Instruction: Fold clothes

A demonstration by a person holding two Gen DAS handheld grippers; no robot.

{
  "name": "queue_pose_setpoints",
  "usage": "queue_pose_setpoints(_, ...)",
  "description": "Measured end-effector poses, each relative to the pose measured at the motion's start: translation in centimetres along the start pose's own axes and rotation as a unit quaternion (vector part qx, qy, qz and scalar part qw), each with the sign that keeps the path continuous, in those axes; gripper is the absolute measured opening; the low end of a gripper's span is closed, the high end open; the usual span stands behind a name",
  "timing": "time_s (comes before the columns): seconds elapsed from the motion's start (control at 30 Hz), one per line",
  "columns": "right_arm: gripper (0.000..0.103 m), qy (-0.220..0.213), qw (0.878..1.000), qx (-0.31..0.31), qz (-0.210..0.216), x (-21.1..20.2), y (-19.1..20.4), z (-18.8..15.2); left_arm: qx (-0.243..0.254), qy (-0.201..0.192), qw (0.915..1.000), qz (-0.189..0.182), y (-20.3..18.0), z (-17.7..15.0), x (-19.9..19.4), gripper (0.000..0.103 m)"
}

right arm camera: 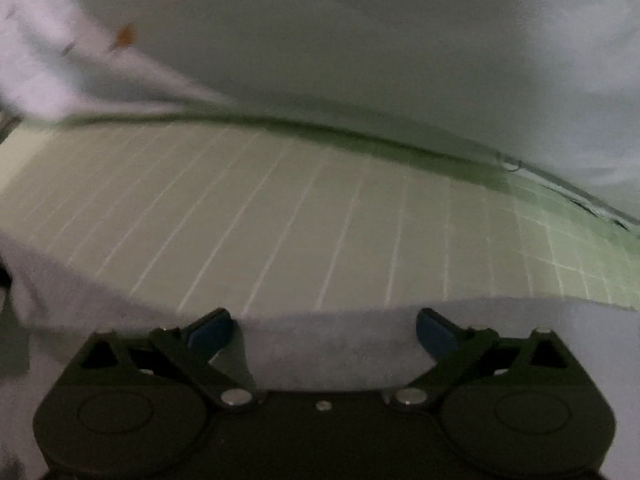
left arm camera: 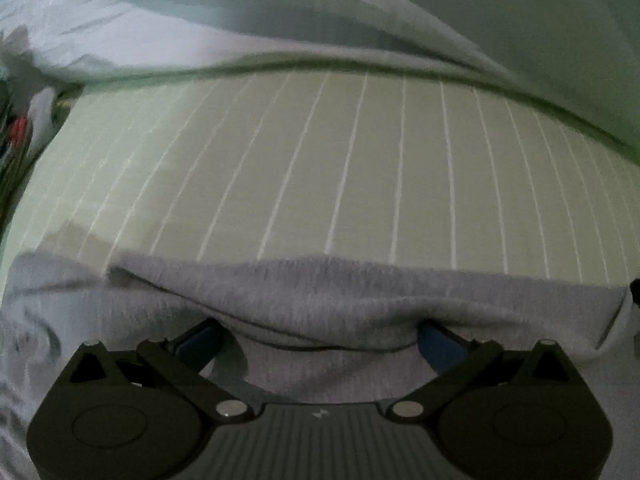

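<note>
grey garment lies under both wide-spread grippers, left, right.

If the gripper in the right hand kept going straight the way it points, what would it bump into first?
Most likely the grey knitted garment lying right under the open right gripper. Beyond its edge is the pale green striped sheet; depth is hard to judge here.

We see a grey knit garment, heathered in texture, lying on a pale green surface with thin white lines. Its far edge runs roughly straight across the left wrist view, with a shallow fold or seam curving just behind that edge. In the right wrist view the same grey cloth lies flat, its edge slightly blurred.
</note>
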State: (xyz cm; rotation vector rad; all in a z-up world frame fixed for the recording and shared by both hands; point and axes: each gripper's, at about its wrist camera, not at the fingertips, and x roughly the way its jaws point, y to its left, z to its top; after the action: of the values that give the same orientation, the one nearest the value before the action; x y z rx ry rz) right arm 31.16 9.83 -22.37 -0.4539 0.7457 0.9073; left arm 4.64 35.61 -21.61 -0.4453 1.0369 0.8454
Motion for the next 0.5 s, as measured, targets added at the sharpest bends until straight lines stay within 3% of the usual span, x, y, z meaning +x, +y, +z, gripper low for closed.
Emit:
queue_pose_setpoints(0.13, 0.100, 0.003, 0.998, 0.050, -0.039, 0.7, -0.4, 1.0, -0.020, -0.025, 0.9985, 0.044, 0.2, 2.4, 0.8, 0.103)
queue_pose_setpoints(0.23, 0.100, 0.001, 0.996, 0.071, -0.044, -0.7, 0.2, 0.4, -0.052, -0.040, 0.9969, 0.044, 1.4, 3.4, 0.5, 0.103)
queue_pose_setpoints(0.5, 0.101, 0.010, 0.996, 0.080, -0.032, -4.7, 4.3, -2.3, -0.106, -0.052, 0.9905, 0.071, 8.6, 0.3, -3.7, 0.103)
